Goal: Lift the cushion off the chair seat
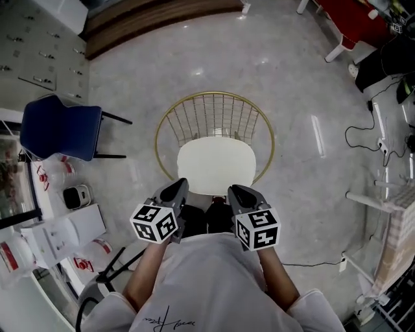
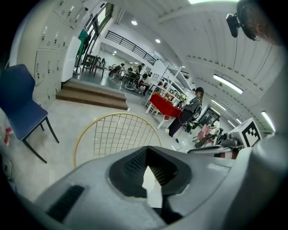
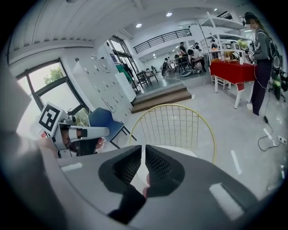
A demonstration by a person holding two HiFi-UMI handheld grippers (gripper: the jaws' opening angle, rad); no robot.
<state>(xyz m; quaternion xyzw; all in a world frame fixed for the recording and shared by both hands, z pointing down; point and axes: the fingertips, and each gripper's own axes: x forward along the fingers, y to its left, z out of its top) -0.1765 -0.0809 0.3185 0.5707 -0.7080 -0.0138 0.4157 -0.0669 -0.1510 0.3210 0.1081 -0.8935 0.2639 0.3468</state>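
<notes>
A cream cushion (image 1: pixel 216 165) lies on the seat of a gold wire chair (image 1: pixel 214 113) straight ahead in the head view. My left gripper (image 1: pixel 174 194) and right gripper (image 1: pixel 241 194) hover side by side just short of the cushion's near edge, apart from it. The left gripper (image 2: pixel 148 147) is shut with its tips together, and a sliver of white cushion (image 2: pixel 150 184) shows behind them. The right gripper (image 3: pixel 143 146) is shut but for a thin slit, with nothing in it. The cushion (image 3: pixel 179 150) and the chair's wire back (image 3: pixel 180 123) lie beyond it.
A blue chair (image 1: pixel 61 130) stands to the left, with white boxes and bottles (image 1: pixel 65 227) nearer me. Wooden steps (image 1: pixel 149 23) run along the far side. A red table (image 1: pixel 350 19) and floor cables (image 1: pixel 363 139) are on the right. A person (image 3: pixel 261 67) stands by the red table.
</notes>
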